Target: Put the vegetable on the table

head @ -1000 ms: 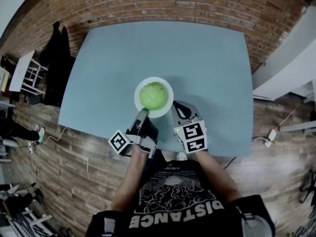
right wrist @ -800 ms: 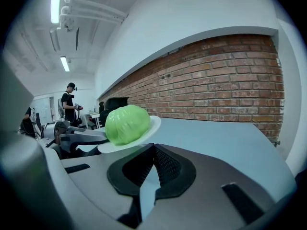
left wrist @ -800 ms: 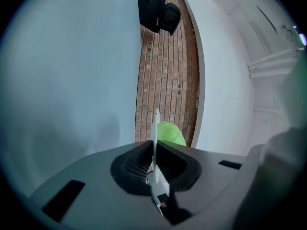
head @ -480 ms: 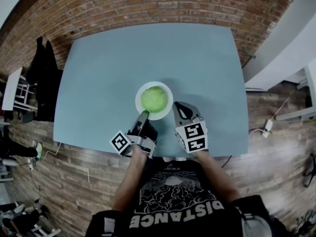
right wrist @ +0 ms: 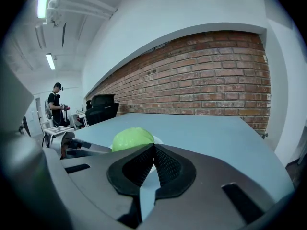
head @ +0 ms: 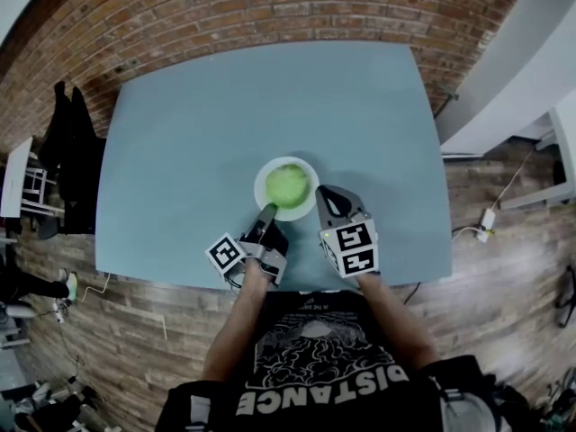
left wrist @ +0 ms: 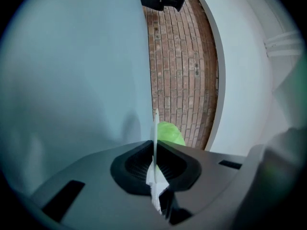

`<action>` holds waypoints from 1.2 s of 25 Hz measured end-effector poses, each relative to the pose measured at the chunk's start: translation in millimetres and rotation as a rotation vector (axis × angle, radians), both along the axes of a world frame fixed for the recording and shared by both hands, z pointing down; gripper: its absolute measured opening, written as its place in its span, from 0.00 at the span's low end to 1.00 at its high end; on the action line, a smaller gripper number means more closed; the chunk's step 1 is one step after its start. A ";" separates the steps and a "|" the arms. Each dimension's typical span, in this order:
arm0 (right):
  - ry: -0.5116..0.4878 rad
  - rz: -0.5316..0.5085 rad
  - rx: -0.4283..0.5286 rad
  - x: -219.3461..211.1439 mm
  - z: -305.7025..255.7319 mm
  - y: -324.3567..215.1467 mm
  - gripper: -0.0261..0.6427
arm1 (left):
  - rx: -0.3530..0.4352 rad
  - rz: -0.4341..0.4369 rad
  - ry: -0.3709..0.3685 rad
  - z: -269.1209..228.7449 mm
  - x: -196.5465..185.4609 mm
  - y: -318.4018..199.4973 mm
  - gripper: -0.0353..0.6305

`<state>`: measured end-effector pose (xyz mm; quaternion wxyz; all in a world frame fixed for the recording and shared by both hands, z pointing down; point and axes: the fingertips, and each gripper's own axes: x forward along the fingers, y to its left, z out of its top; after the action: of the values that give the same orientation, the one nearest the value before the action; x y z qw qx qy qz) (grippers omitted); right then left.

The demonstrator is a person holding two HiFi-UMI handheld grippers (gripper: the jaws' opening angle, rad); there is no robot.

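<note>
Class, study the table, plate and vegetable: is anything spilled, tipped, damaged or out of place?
Nothing stands out. The green vegetable sits whole in the white plate on the table, and nothing has spilled. The left gripper has its jaws shut on the plate's near rim. The right gripper is shut and empty beside the plate.

Legible text, one item: the word "DISTANCE" in white capitals on the person's black T-shirt, at 6 o'clock in the head view, upside down to the camera; the marker cube of the left gripper and the marker cube of the right gripper carry black-and-white square patterns only, no letters or numbers; nothing legible in either gripper view.
</note>
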<state>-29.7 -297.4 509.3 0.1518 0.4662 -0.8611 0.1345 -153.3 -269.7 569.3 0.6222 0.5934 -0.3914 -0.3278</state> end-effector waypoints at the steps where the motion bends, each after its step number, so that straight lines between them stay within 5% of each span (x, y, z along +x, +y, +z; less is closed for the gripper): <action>1: 0.000 0.001 0.000 0.1 0.0 -0.9 0.05 | -0.012 0.005 -0.014 4.4 0.7 -1.3 0.08; 30: 0.016 0.003 -0.037 -1.5 14.1 -0.5 0.05 | -0.187 0.127 -0.130 43.6 9.1 -4.0 0.09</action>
<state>-31.2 -297.9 523.4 0.1673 0.4654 -0.8566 0.1470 -144.3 -273.7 612.9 0.6677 0.5765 -0.4214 -0.2105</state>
